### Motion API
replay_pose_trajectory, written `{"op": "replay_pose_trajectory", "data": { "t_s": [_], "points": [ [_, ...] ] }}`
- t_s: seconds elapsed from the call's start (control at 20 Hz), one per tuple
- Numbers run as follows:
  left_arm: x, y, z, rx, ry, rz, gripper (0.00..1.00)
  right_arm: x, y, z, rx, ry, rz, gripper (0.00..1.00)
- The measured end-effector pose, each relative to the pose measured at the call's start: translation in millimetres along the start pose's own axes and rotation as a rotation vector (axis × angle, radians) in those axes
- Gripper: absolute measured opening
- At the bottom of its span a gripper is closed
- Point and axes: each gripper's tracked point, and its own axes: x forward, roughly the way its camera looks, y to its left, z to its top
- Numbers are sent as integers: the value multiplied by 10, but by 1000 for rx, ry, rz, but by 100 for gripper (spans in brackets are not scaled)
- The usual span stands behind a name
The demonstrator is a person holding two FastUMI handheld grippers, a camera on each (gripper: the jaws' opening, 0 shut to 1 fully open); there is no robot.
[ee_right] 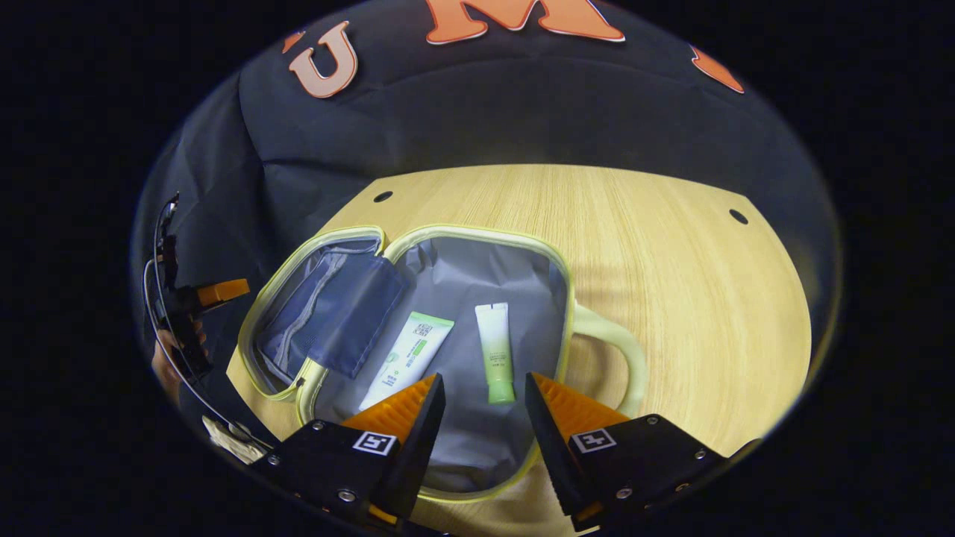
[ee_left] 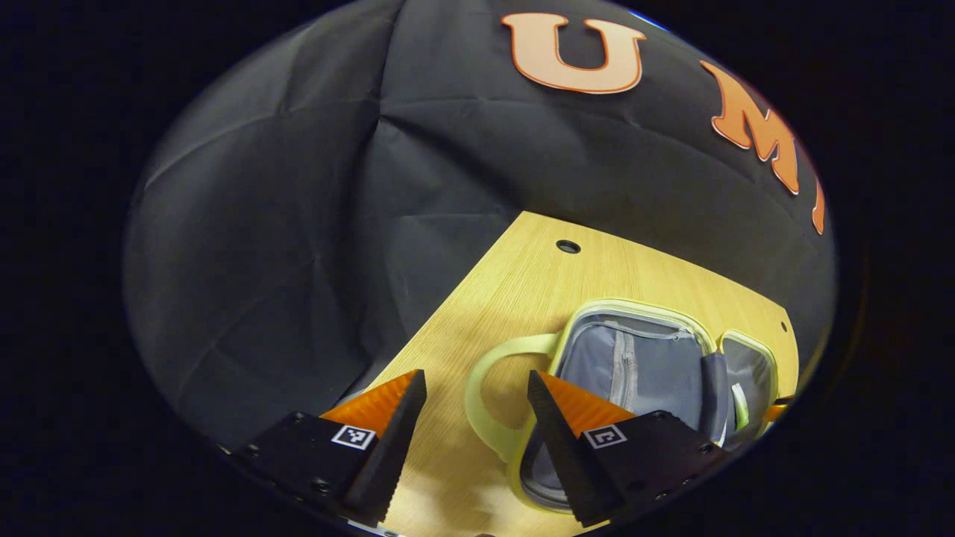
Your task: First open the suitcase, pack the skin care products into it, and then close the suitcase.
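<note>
- Pale-wood desk (ee_right: 671, 298), with small round holes near its far corners, carries the suitcase (ee_right: 418, 298), a soft case with pale yellow-green piping that lies open flat towards the desk's left edge in the right gripper view.
- Grey lining covers both halves; the lid half (ee_right: 313, 306) lies nearer the left edge and bears a zipped pocket with a loose dark flap.
- Main half holds two skin care products lying flat and apart: a white tube with green print (ee_right: 406, 358) and a smaller white-to-green tube (ee_right: 495, 350), its green cap towards the near edge.
- Carry handle (ee_right: 615, 350) arches from the main half's right side over bare wood.
- Right gripper (ee_right: 485, 391) hovers above the near rim of the main half; jaws stand open with nothing between them.
- Left gripper (ee_left: 477, 388) hangs over the desk just beside the handle (ee_left: 492, 388) of the suitcase (ee_left: 634, 358); jaws stand open and empty.
- Left gripper view places the open case towards the desk's right edge, lining uppermost.
</note>
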Motion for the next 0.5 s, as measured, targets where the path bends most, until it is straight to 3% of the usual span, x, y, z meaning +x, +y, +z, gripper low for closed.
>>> {"op": "replay_pose_trajectory", "data": {
  "t_s": [0.1,0.2,0.4,0.45,0.5],
  "points": [
    [103,41,-24,-41,24,-19,84,-146,-58,127,-8,-57,-18,67],
    [224,31,-96,-78,53,-47,84,-310,-144,269,-17,-120,-48,75],
    [481,-6,-341,-165,153,-135,84,-688,-509,574,-66,-257,-180,79],
    [488,-4,-308,-179,158,-155,88,-779,-605,608,-77,-281,-213,79],
    [519,-50,-311,-179,177,-184,80,-880,-695,640,-88,-301,-246,80]
  ]
}}
